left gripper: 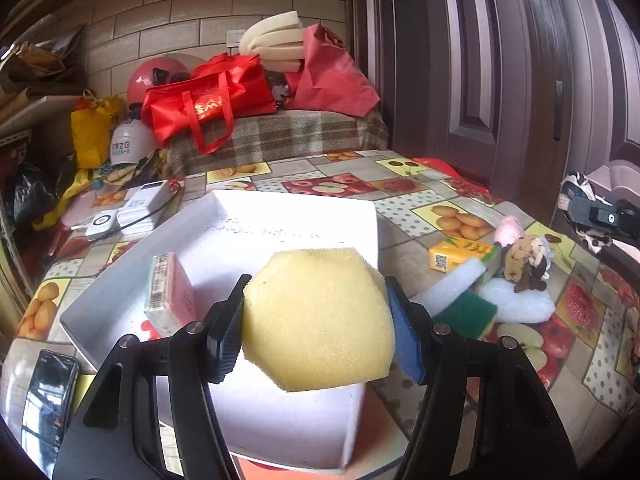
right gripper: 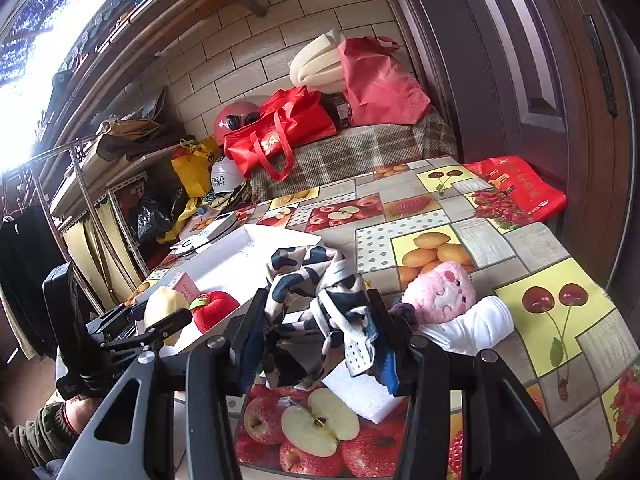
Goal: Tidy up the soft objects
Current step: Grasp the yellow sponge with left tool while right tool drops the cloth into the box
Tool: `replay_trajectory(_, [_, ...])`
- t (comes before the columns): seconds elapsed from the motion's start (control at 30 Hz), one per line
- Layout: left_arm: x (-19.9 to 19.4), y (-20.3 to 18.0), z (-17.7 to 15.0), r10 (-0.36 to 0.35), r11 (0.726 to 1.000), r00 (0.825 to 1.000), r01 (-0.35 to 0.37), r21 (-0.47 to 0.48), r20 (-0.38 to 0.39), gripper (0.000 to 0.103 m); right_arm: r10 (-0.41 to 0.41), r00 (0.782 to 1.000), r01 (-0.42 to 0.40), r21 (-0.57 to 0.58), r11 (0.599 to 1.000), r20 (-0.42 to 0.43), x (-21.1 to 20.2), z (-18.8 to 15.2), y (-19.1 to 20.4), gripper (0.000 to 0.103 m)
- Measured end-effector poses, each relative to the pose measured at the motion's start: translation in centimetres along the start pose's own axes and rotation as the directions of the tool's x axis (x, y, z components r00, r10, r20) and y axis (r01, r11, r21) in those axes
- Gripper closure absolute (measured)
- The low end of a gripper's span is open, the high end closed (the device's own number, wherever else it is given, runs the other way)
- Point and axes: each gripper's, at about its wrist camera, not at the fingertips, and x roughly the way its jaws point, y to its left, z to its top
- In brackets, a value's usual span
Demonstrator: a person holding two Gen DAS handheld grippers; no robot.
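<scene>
My left gripper (left gripper: 318, 320) is shut on a yellow sponge (left gripper: 320, 320) and holds it above the white box (left gripper: 280, 216). A pink packet (left gripper: 170, 292) stands inside the box at the left. My right gripper (right gripper: 316, 340) is shut on a black, white and pink patterned cloth (right gripper: 316, 308), lifted above the table. In the right wrist view the left gripper (right gripper: 120, 332) shows at the left with the sponge (right gripper: 166, 308), beside a red apple plush (right gripper: 214, 310) in the box (right gripper: 256, 240). A pink pig plush (right gripper: 440, 292) lies right of the cloth.
White foam blocks (left gripper: 516, 300), a green scouring sponge (left gripper: 468, 312), a yellow carton (left gripper: 460, 254) and a small doll (left gripper: 524, 260) lie right of the box. A phone (left gripper: 48, 396) lies at front left. A power bank (left gripper: 144, 204) sits at back left. Red bags (left gripper: 208, 100) crowd the bench behind.
</scene>
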Motion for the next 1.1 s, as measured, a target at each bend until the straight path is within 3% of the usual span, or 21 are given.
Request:
replay_trajectory(0.27, [1.9, 3.4, 4.0, 0.085, 0.994, 0.991, -0.077, -0.077, 0.106, 0.039, 0.040, 0.999, -0.040, -0.014, 0.999, 0.009, 1.6, 1.6, 2.7, 0.056])
replay_trajectory(0.7, [1.9, 5.8, 2.9, 0.058, 0.986, 0.997, -0.047, -0.158, 0.060, 0.039, 0.074, 0.997, -0.074, -0.067, 0.995, 0.006, 5.1, 4.3, 7.2, 0.056])
replay_trajectory(1.1, [2.5, 7.2, 2.5, 0.063, 0.975, 0.998, -0.056, -0.215, 0.027, 0.039, 0.115, 0.990, -0.120, -0.066, 0.991, -0.081, 10.1, 6.0, 10.3, 0.056])
